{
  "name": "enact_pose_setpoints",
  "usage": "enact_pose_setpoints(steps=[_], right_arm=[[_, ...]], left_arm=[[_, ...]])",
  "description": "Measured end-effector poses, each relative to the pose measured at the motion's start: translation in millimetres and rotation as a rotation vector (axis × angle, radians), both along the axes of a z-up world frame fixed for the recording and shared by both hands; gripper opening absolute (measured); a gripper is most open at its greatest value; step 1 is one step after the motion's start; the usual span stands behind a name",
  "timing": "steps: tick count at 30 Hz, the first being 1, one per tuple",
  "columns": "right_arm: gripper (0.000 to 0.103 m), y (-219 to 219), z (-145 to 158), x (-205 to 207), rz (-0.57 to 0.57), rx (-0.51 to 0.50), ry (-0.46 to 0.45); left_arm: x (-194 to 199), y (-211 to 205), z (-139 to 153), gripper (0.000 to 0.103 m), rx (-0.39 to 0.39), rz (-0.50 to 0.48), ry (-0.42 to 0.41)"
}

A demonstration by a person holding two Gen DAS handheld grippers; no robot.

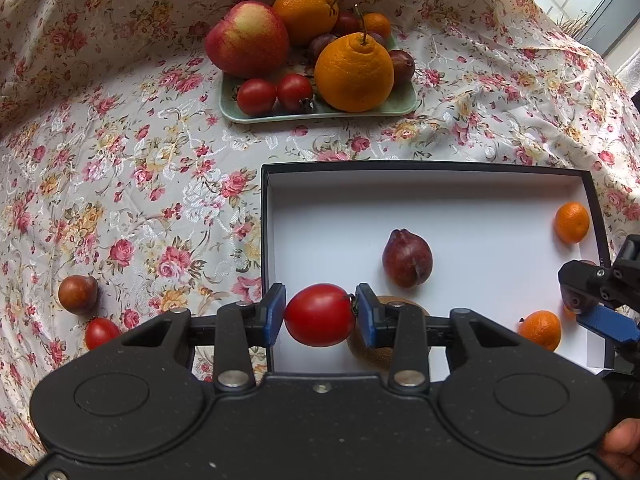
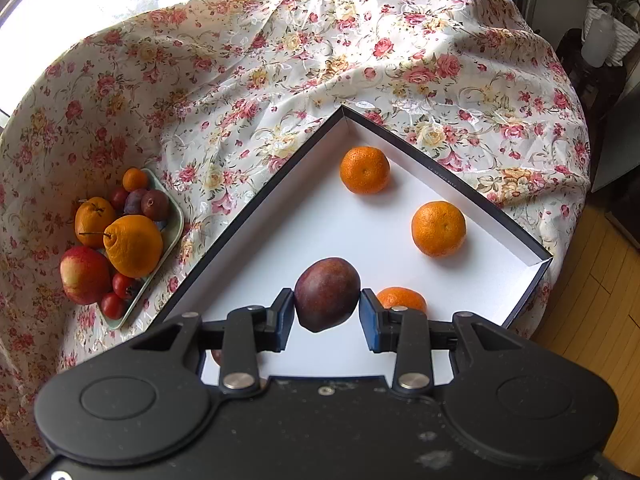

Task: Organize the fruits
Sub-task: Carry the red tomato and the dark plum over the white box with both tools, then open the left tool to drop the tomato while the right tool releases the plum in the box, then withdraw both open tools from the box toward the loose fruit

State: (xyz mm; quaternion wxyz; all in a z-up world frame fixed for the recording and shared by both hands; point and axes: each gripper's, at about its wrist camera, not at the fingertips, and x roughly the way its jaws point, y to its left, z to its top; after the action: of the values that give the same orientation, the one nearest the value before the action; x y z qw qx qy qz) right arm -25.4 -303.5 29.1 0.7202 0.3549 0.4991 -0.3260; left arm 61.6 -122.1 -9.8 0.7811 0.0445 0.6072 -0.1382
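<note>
My left gripper (image 1: 320,314) is shut on a red tomato (image 1: 320,315), hanging over the near left corner of a black-rimmed white box (image 1: 400,166). Below it in the box lie a dark plum (image 1: 407,258), a brown kiwi (image 1: 362,354) partly hidden by a finger, and two mandarins (image 1: 572,222) (image 1: 540,330). My right gripper (image 2: 326,308) is shut on a dark plum (image 2: 327,294) above the box floor (image 2: 320,220). Three mandarins (image 2: 365,170) (image 2: 439,228) (image 2: 402,298) lie beyond it. One of the right gripper's blue fingers (image 1: 608,322) shows at the right edge.
A green plate (image 1: 320,117) (image 2: 176,220) beyond the box holds an apple (image 1: 248,38), big oranges (image 1: 354,74), tomatoes and plums. On the flowered cloth left of the box lie a loose plum (image 1: 78,294) and a tomato (image 1: 102,333). Wooden floor (image 2: 592,280) shows past the table's edge.
</note>
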Motion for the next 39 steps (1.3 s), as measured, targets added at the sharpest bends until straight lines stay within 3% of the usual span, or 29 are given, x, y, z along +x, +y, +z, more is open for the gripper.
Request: enact_pose_setpoints(steps=[14, 25, 39], right_arm=[[0.038, -1.2, 2.5, 15.2, -0.005, -0.056, -0.003], [0.038, 10.4, -1.6, 25.0, 0.028, -0.019, 0.012], [0.038, 56.4, -6.8, 42.3, 0.091, -0.027, 0.013]], left_arm=[[13.1, 2.6, -4.5, 0.050, -0.020, 0.023, 0.036], [13.0, 10.7, 0.7, 0.050, -0.003, 0.025, 0.030], [25.5, 70.7, 26.0, 0.051, 0.012, 0.106, -0.028]])
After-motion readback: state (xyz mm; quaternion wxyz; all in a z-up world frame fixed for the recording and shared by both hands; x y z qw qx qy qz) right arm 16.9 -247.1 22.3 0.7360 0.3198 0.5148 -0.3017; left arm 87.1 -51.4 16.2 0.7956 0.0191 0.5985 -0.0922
